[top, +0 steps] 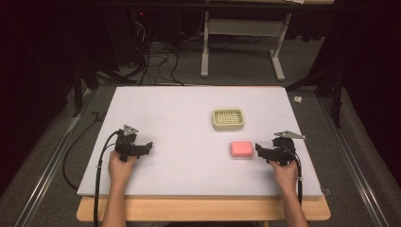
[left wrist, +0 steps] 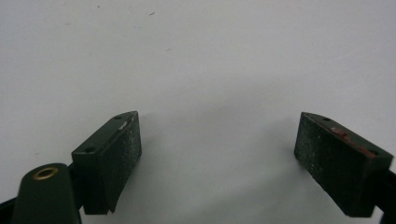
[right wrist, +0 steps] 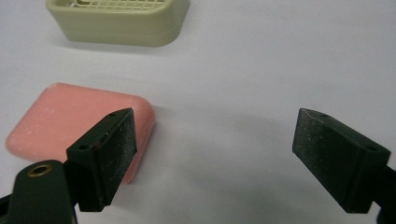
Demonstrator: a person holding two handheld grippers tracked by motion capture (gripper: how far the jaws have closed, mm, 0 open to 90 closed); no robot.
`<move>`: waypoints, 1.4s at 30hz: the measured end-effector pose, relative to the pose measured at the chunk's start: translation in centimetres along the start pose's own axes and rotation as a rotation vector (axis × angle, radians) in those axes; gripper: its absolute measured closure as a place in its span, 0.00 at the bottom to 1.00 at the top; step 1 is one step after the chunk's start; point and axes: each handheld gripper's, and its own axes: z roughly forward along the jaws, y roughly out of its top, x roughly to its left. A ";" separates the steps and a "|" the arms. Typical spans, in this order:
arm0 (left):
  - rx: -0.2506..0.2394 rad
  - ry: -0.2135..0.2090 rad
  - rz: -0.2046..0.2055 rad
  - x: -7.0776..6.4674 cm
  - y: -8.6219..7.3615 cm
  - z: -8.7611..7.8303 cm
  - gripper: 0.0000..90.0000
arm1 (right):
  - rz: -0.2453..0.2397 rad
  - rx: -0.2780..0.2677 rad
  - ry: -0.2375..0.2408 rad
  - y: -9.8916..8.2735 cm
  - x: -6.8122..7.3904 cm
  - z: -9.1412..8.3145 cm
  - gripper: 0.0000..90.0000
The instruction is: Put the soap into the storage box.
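A pink soap bar point(top: 241, 149) lies on the white table cover, right of centre. Behind it stands a pale green soap dish point(top: 228, 118) with a grid top. My right gripper point(top: 259, 150) rests just right of the bar, jaws open and pointing left. In the right gripper view the soap bar point(right wrist: 70, 123) lies beside and behind the left jaw, not between the jaws, and the soap dish point(right wrist: 119, 21) sits farther off at the top. My left gripper point(top: 147, 146) sits at the left of the cover, open over bare surface point(left wrist: 217, 149).
The white cover point(top: 179, 123) lies on a wooden table whose front edge point(top: 203, 210) shows below it. Cables trail from both grippers toward the person. Beyond the table are a grey floor, cables and a metal stand point(top: 241, 42).
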 end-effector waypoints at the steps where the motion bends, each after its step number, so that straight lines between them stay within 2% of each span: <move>1: 0.000 0.000 0.000 0.0 0.0 0.0 0.17 | 0.000 0.000 0.000 0.0 0.0 0.0 0.16; 6: 0.000 0.000 0.000 0.0 0.0 0.0 0.17 | -0.017 -0.019 0.015 -0.2 0.9 -0.8 0.16; 17: 0.000 0.000 0.000 0.0 0.0 0.0 0.17 | -0.052 -0.024 0.047 -0.9 2.8 -1.6 0.16; 31: 0.000 0.000 0.000 0.0 0.0 0.0 0.17 | -0.100 -0.005 0.092 -1.0 5.7 -0.6 0.16; 42: 0.000 -0.001 0.000 0.0 0.0 0.0 0.17 | -0.127 0.007 0.090 -0.6 6.8 0.3 0.15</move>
